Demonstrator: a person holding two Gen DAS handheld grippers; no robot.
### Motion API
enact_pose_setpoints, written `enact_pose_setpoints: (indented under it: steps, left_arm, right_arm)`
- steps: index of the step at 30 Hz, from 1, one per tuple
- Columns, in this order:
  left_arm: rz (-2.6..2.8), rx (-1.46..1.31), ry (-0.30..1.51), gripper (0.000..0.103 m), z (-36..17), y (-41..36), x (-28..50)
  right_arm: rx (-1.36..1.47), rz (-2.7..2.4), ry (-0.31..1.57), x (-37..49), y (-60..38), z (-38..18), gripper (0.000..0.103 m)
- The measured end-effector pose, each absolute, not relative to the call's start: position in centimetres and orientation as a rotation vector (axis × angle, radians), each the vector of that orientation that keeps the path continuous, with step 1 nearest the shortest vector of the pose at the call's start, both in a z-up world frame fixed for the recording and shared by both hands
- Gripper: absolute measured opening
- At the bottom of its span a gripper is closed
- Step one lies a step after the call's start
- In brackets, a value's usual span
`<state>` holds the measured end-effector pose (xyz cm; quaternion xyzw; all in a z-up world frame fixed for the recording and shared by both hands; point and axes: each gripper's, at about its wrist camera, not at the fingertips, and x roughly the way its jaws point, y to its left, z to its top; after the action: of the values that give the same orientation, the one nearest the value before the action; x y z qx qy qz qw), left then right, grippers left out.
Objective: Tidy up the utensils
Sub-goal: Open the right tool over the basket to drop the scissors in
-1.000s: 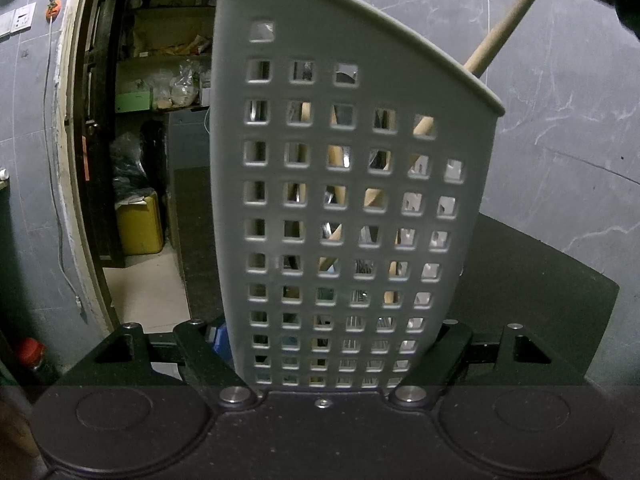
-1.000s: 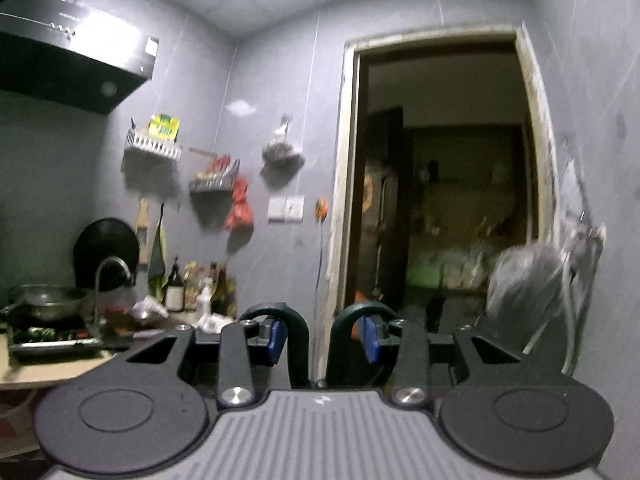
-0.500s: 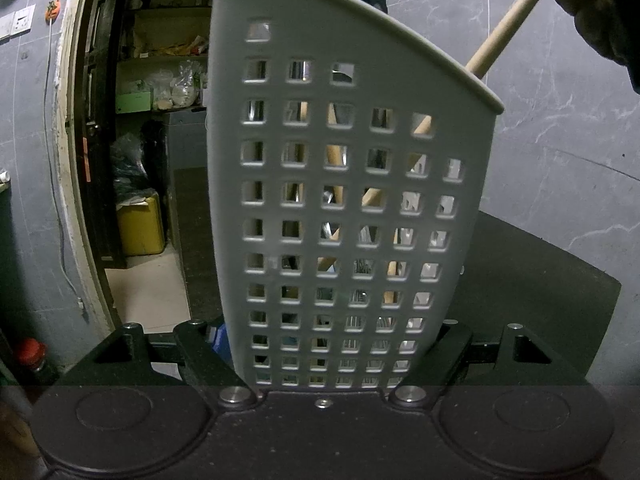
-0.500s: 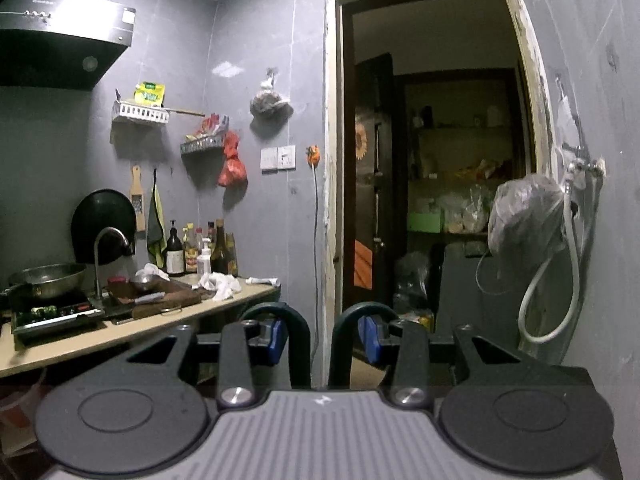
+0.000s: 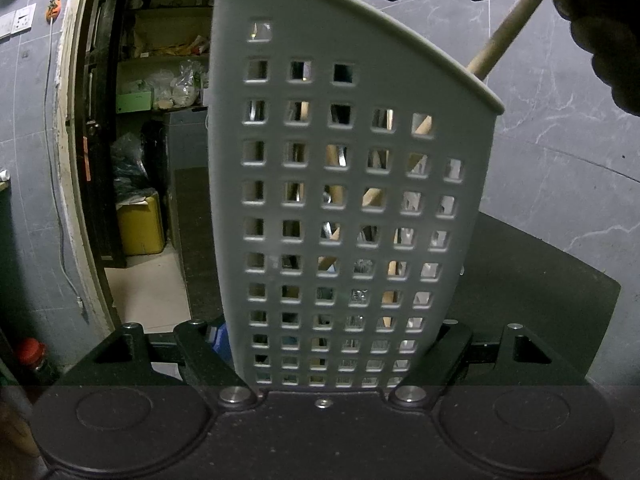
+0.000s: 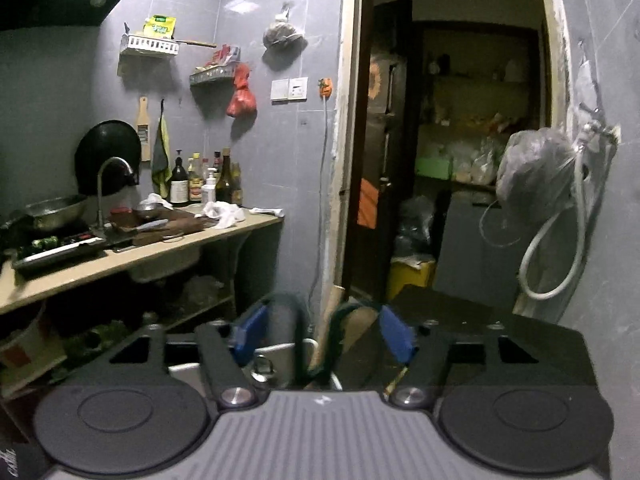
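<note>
Left gripper has its fingers pinching the grey perforated utensil holder, upright, wooden handle poking out far right. Right gripper fingers just spread, nothing between them.

A grey perforated caddy stands upright. Metal utensils show through its holes. A wooden handle leans out top right.
</note>
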<state>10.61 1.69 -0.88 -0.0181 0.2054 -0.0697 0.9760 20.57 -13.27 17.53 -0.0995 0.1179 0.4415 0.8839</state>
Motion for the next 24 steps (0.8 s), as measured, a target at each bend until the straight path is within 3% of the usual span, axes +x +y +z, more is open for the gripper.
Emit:
enact_pose_setpoints:
  steps: [9, 20, 24]
  left_arm:
    - [-0.134, -0.031, 0.416, 0.081, -0.8, 1.4, 10.6]
    - [-0.129, -0.024, 0.419, 0.081, -0.7, 1.3, 10.6]
    - [-0.127, -0.019, 0.421, 0.081, -0.7, 1.2, 10.6]
  right_arm:
    - [-0.177, 0.898, 0.227, 20.3, -14.9, 17.7, 0.074]
    - [-0.067, 0.778, 0.187, 21.9, -18.5, 17.3, 0.1]
    - [-0.022, 0.694, 0.21, 23.5, -20.2, 16.1, 0.103]
